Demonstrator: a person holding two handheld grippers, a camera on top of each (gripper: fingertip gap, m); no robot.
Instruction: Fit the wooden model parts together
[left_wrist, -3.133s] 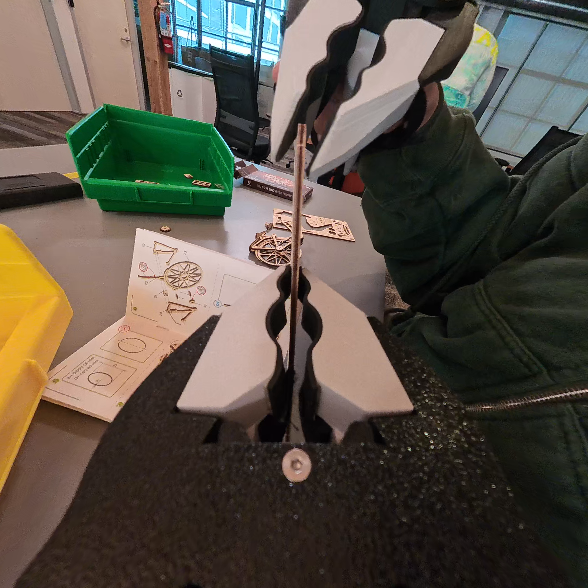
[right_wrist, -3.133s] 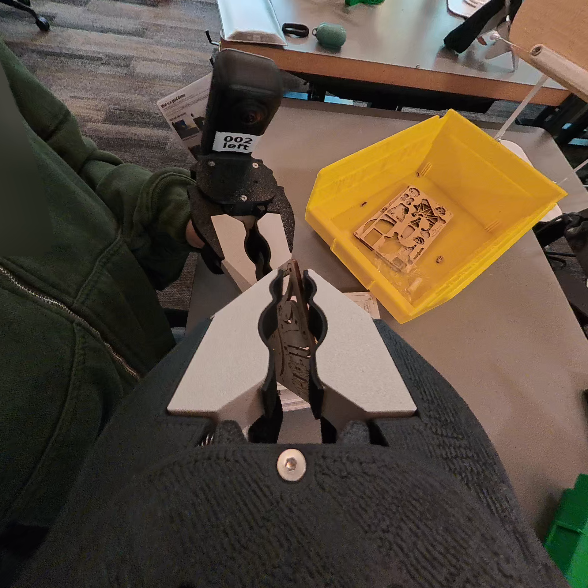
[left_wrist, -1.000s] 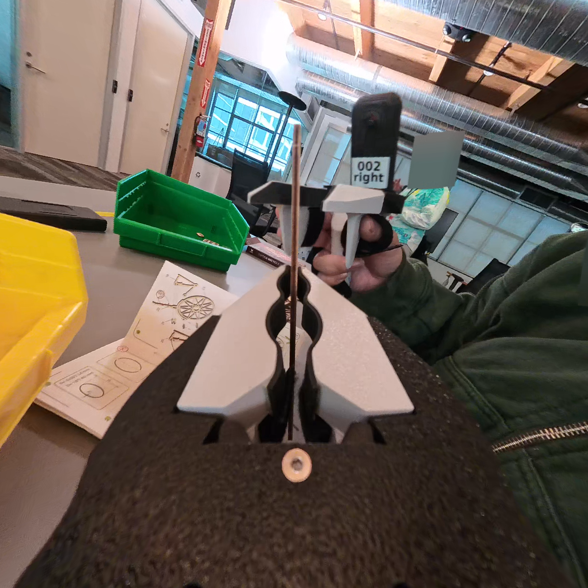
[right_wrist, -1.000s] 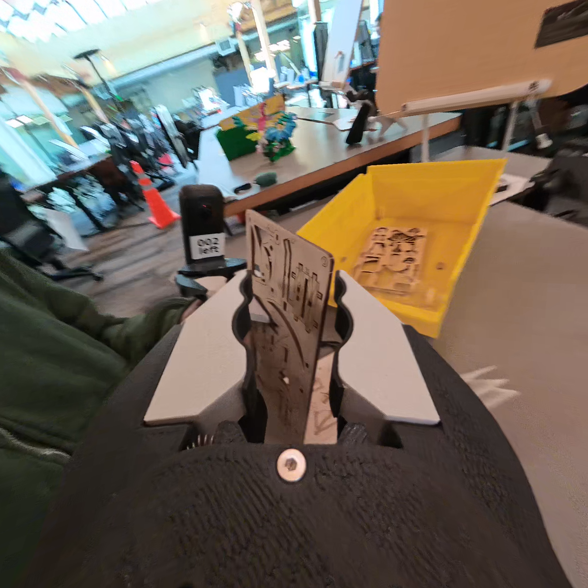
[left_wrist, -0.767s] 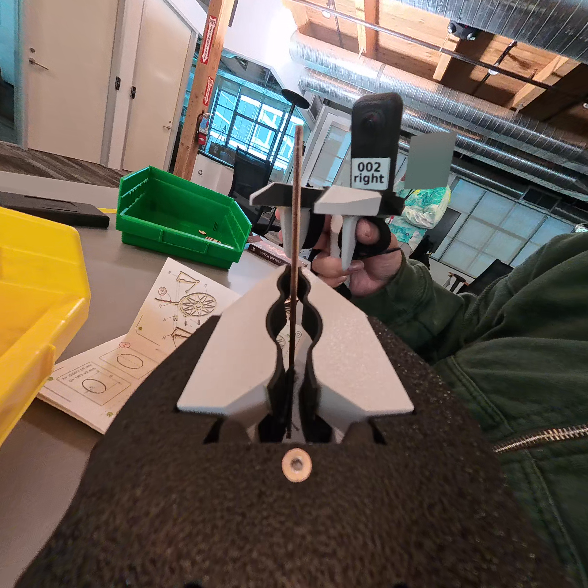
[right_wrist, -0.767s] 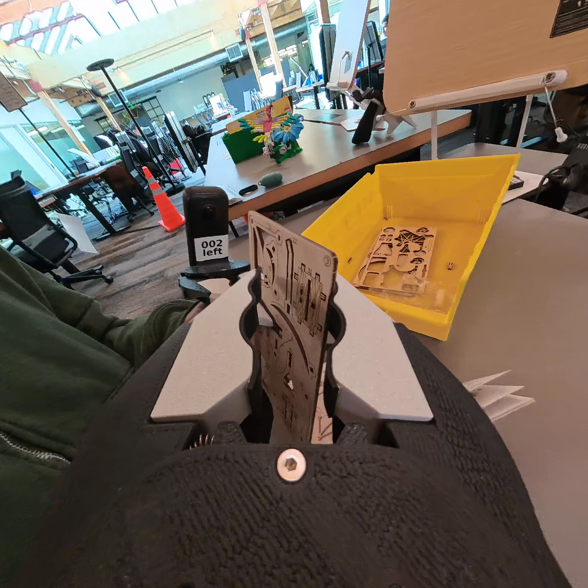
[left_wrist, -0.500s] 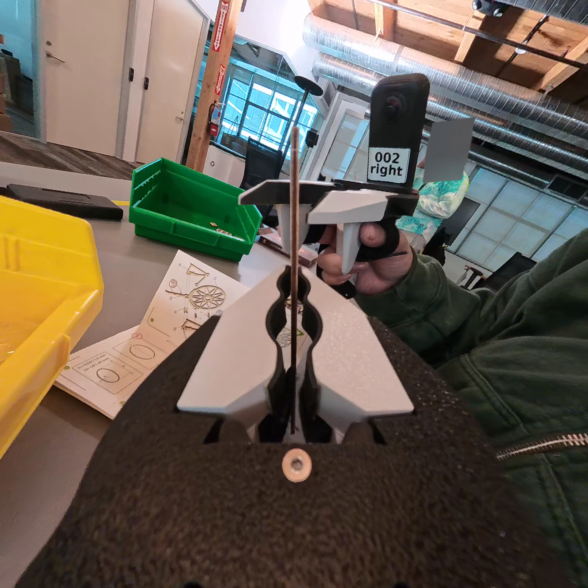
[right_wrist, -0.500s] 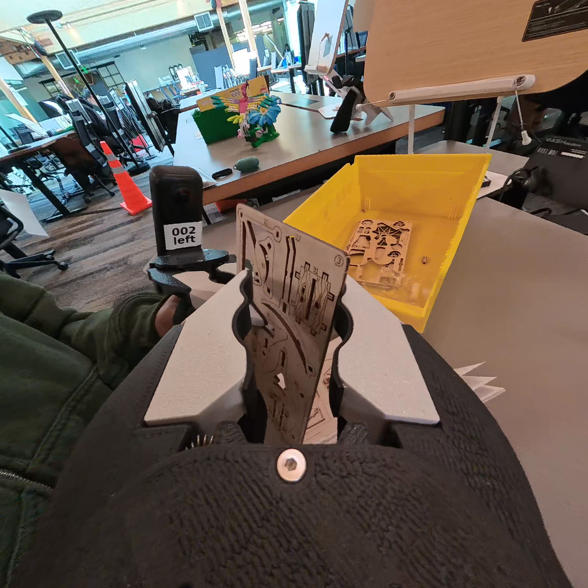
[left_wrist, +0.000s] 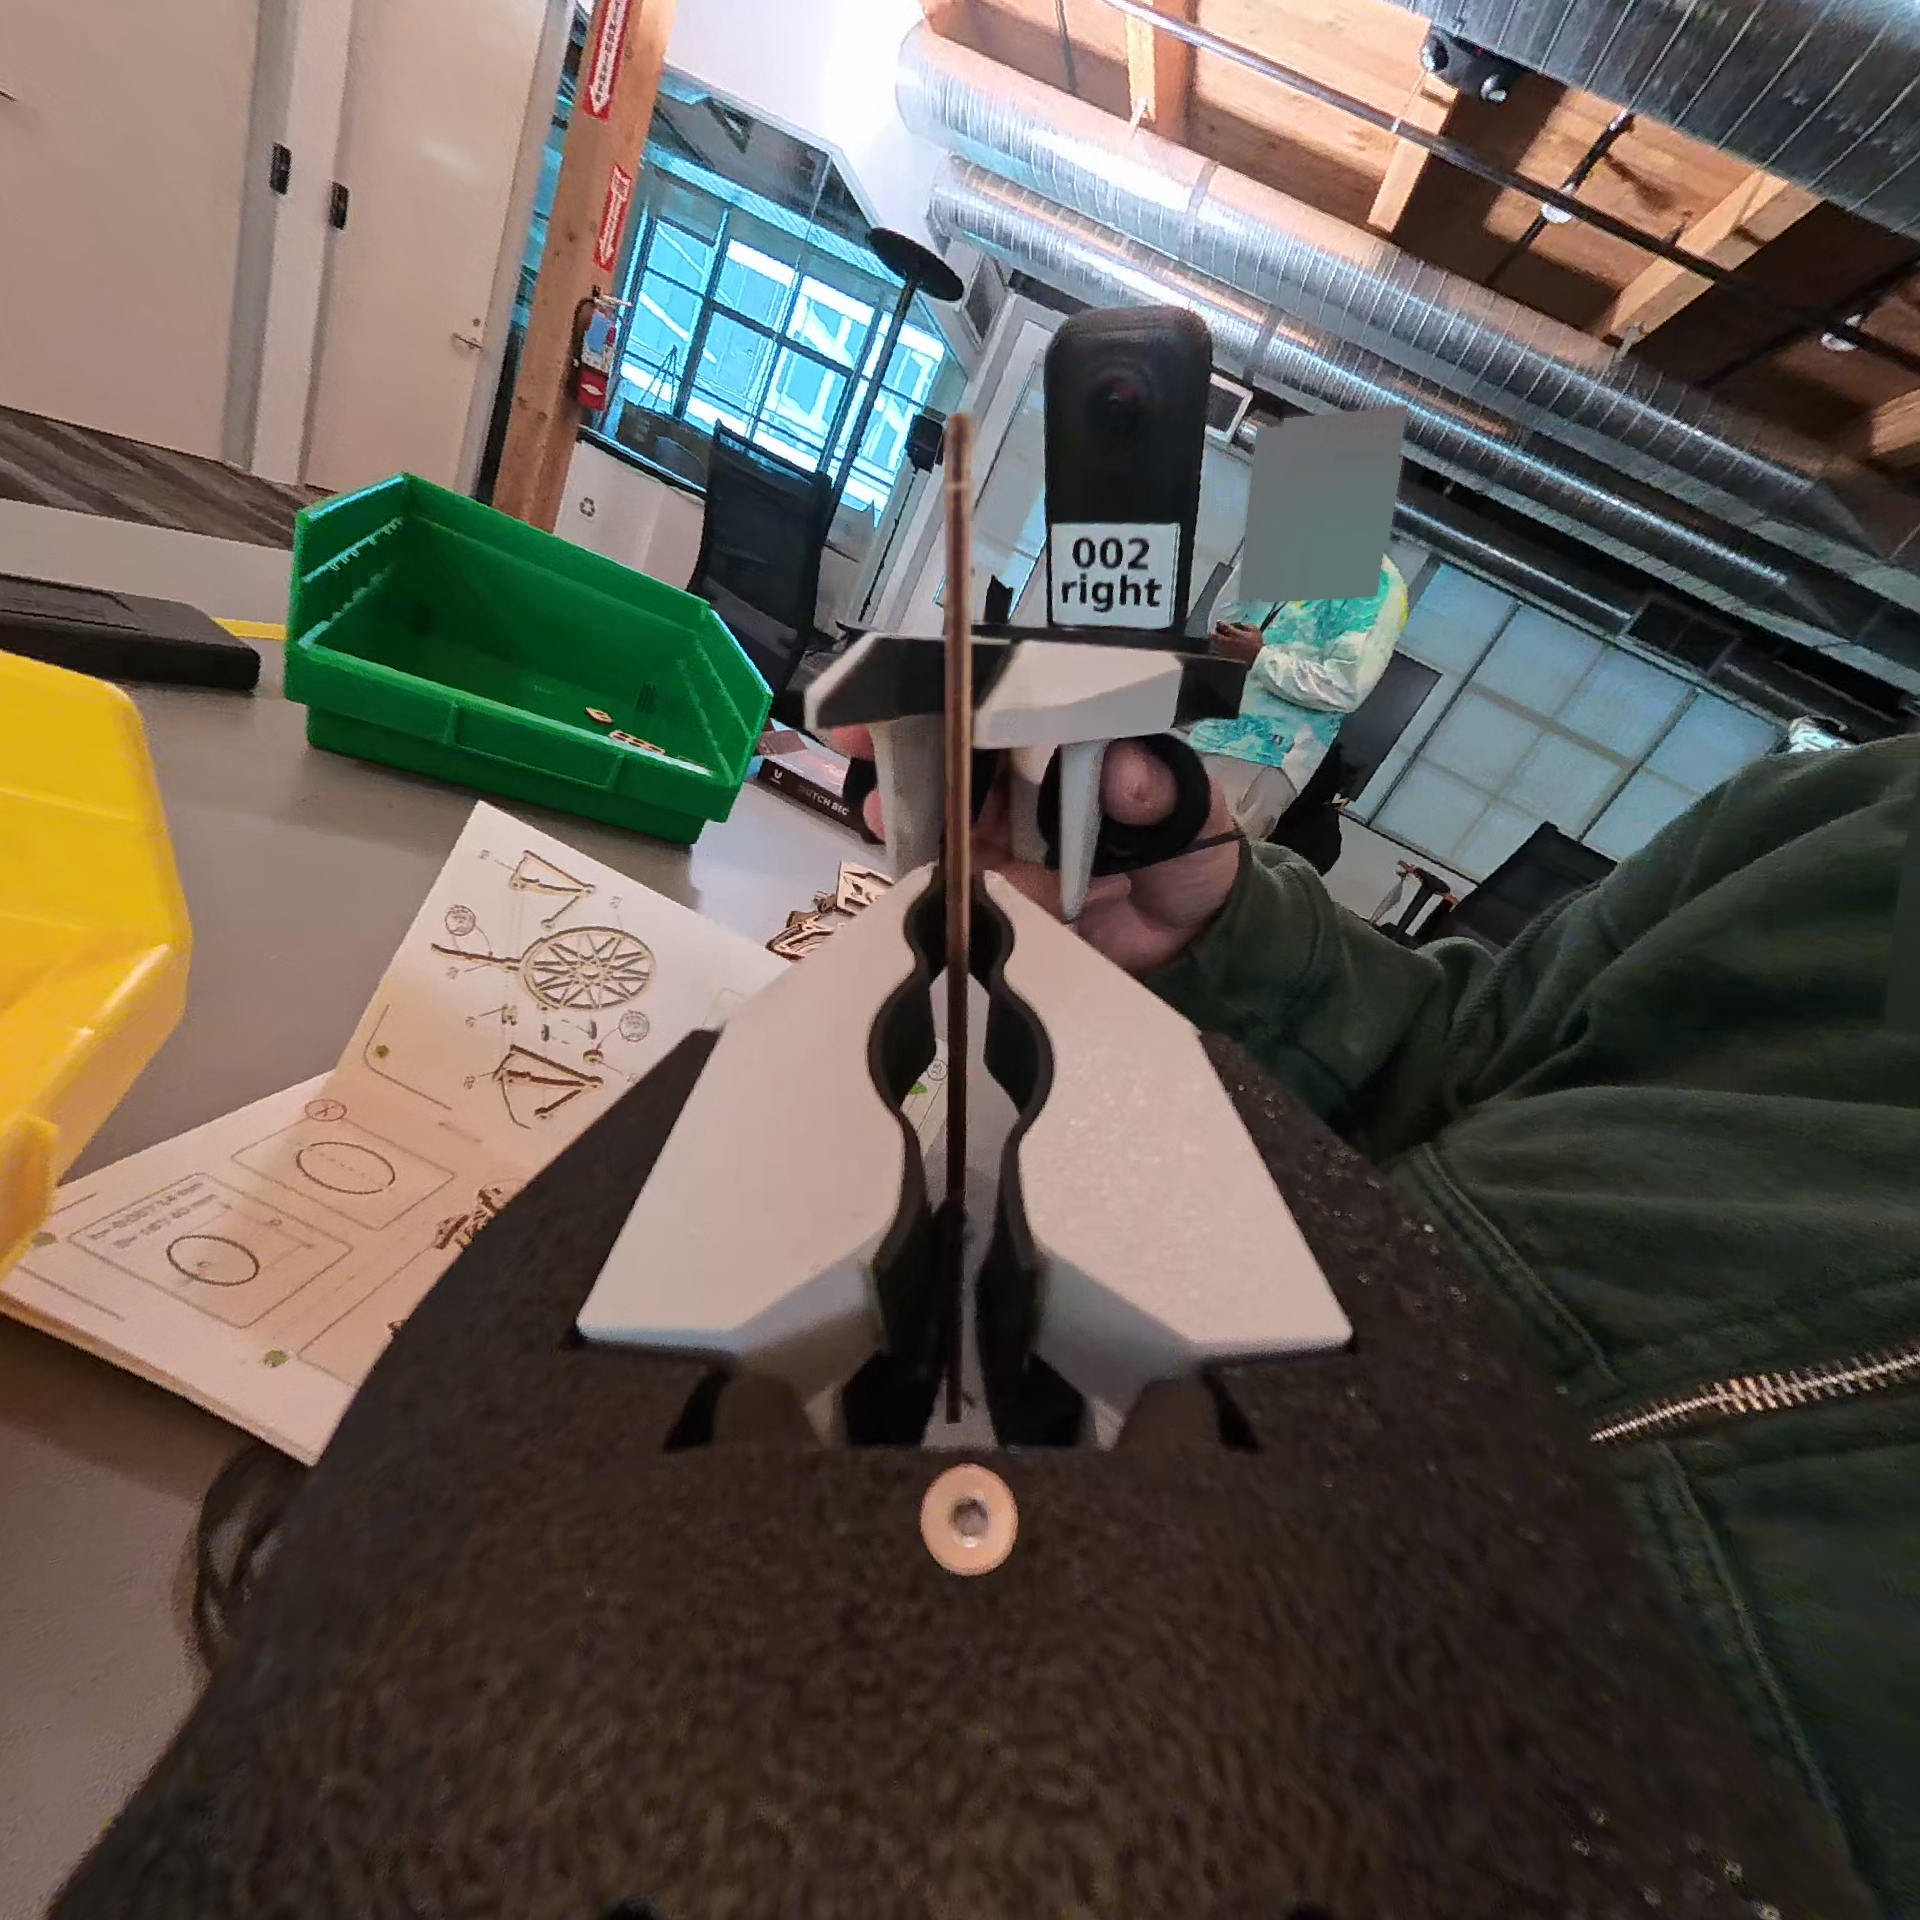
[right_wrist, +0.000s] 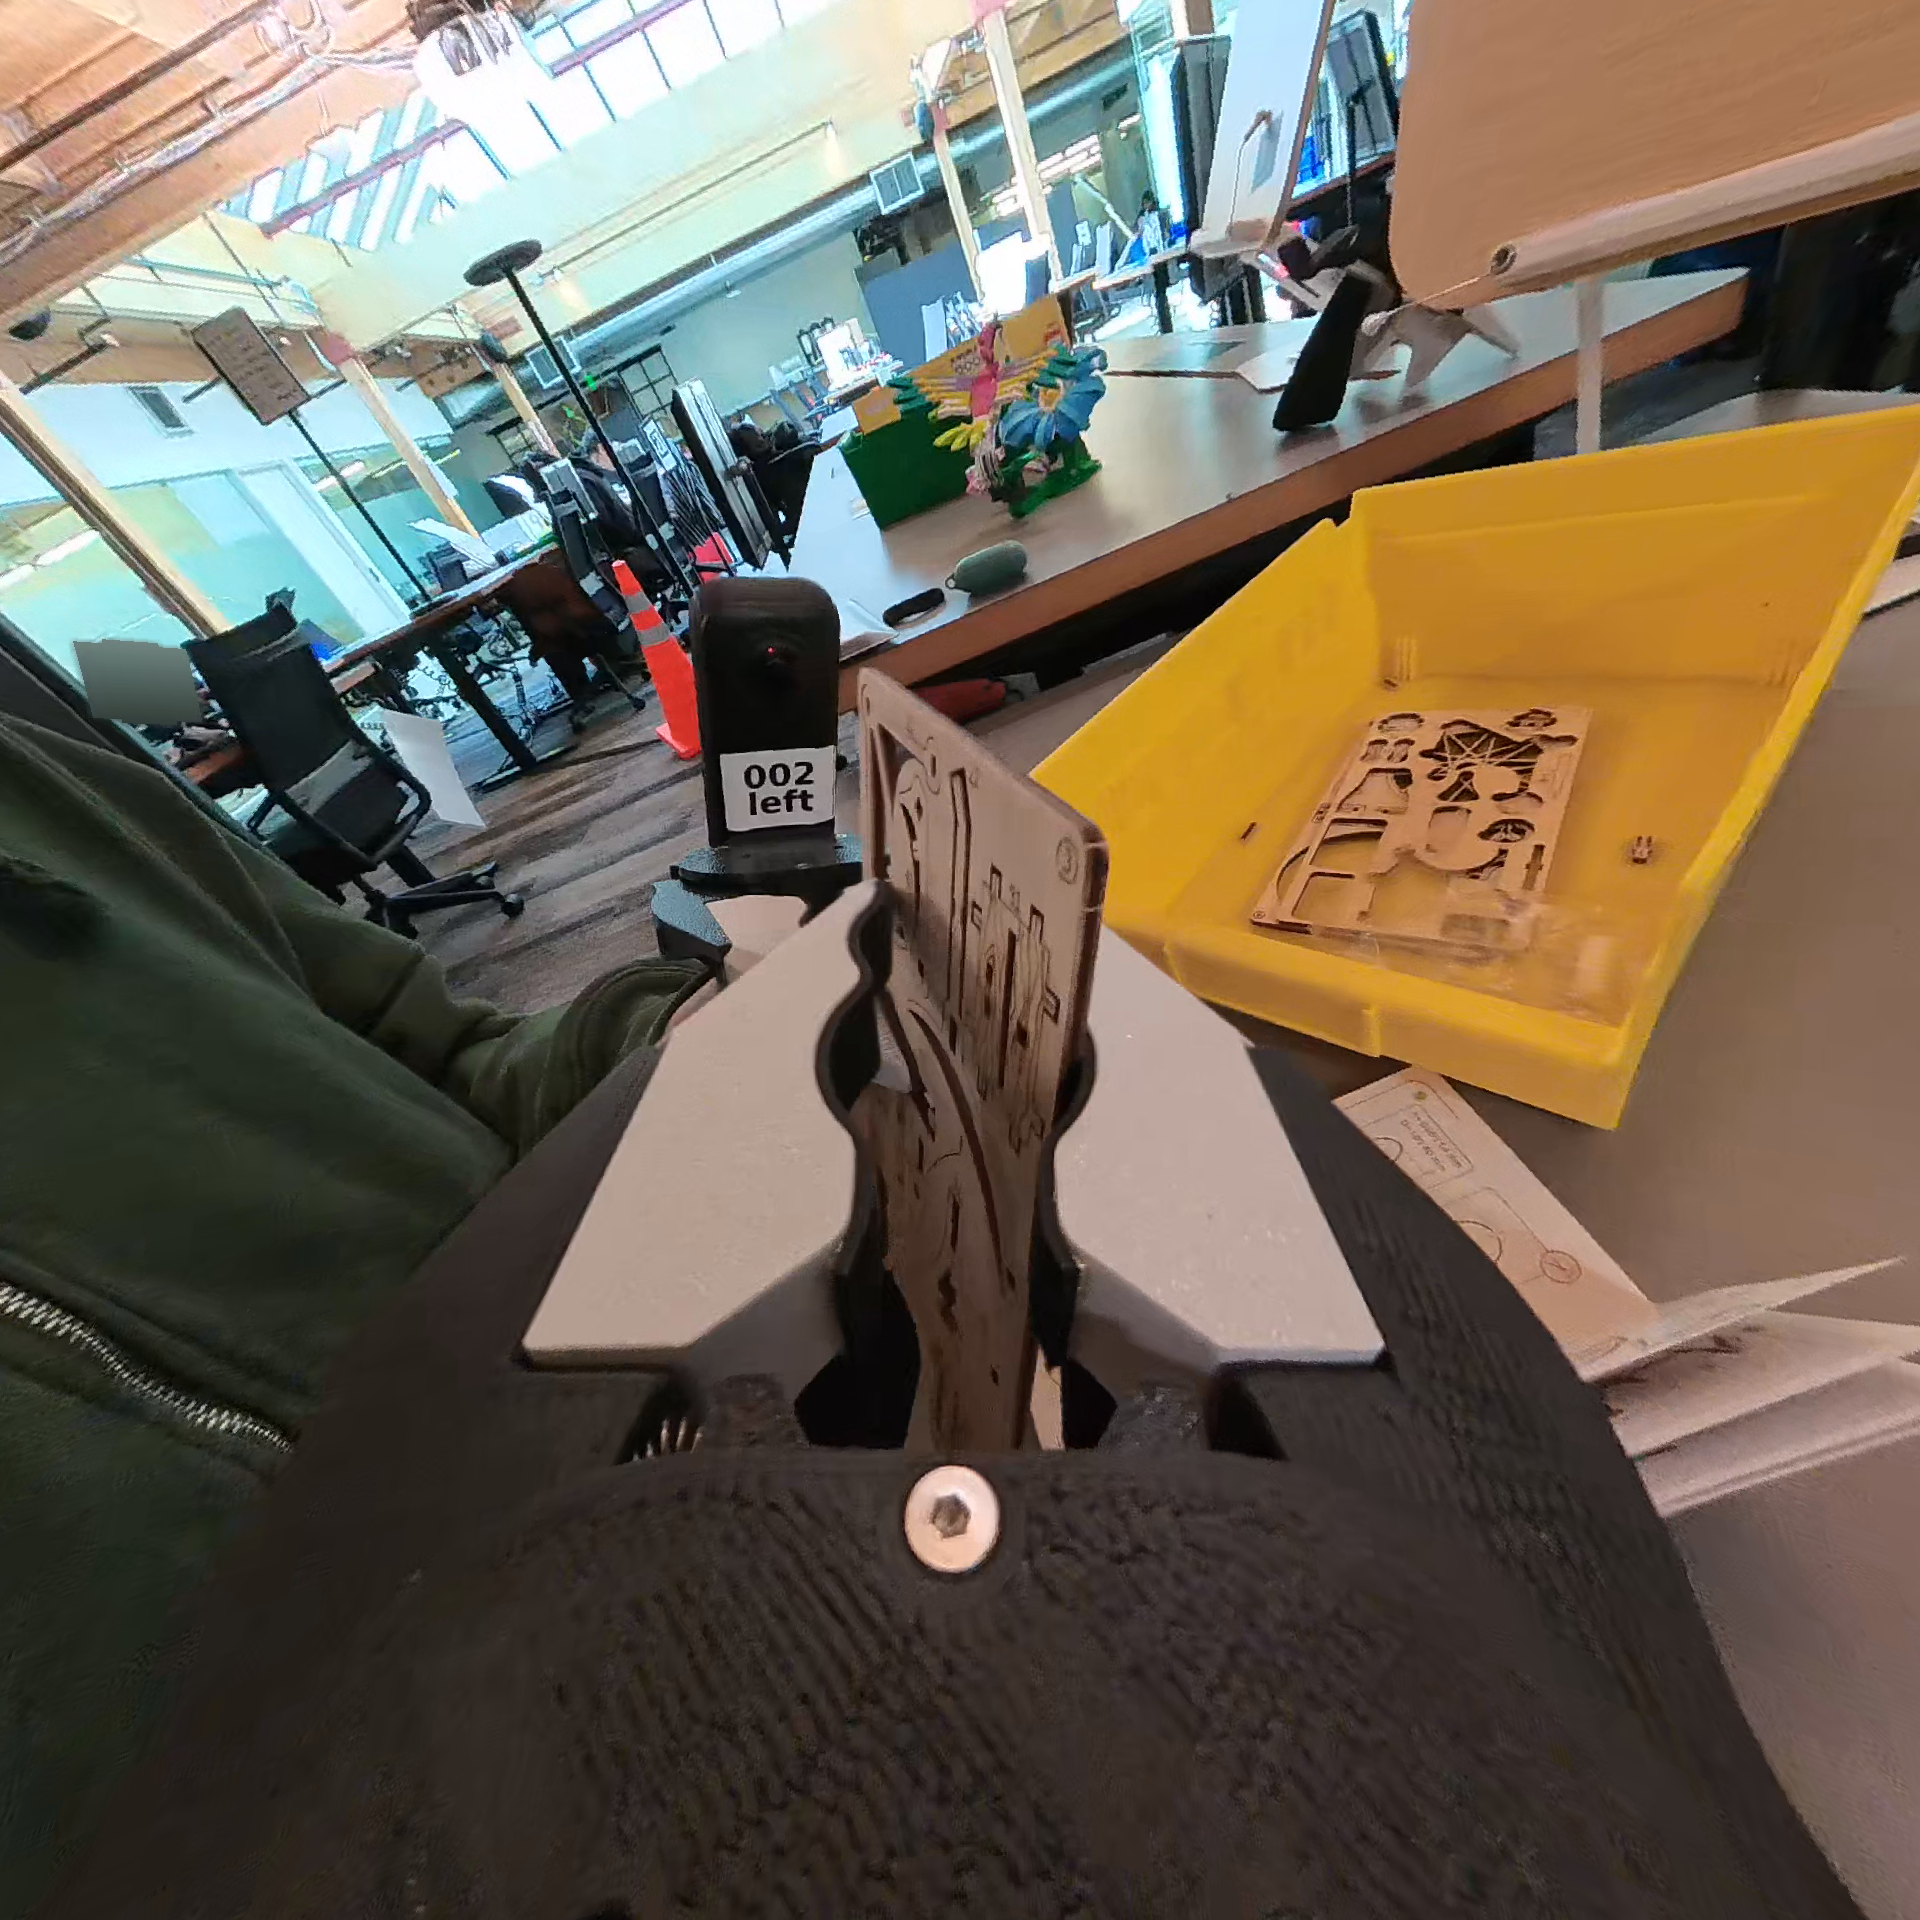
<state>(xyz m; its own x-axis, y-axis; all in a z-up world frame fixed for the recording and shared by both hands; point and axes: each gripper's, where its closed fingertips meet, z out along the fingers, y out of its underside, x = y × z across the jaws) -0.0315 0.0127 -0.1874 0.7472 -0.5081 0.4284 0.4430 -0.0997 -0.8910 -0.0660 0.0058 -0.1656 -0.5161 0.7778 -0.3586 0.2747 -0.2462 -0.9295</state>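
Observation:
A thin laser-cut wooden sheet (left_wrist: 957, 623) stands edge-on between the fingers of my left gripper (left_wrist: 958, 883), which is shut on it. The right gripper (left_wrist: 966, 696) faces it from beyond, one finger on each side of the same sheet. In the right wrist view the sheet (right_wrist: 966, 790) shows its cut-out face and slants across my right gripper (right_wrist: 987, 920), whose jaws stand wider and close on it. The left gripper (right_wrist: 769, 873) sits just behind the sheet, its fingertips hidden. The sheet is held above the grey table.
A yellow bin (right_wrist: 1558, 582) at the right holds another wooden parts sheet (right_wrist: 1423, 821); it also shows in the left wrist view (left_wrist: 73, 883). A green bin (left_wrist: 499, 644), an instruction sheet (left_wrist: 447, 1049) and loose wooden pieces (left_wrist: 831, 914) lie on the table. A green sleeve (left_wrist: 1558, 1039) is close. My left and right fingertips are right by each other.
Both grippers and the sheet have shifted and tilted together over the table, and the right gripper now looks nearer and more head-on. Neither grip has changed.

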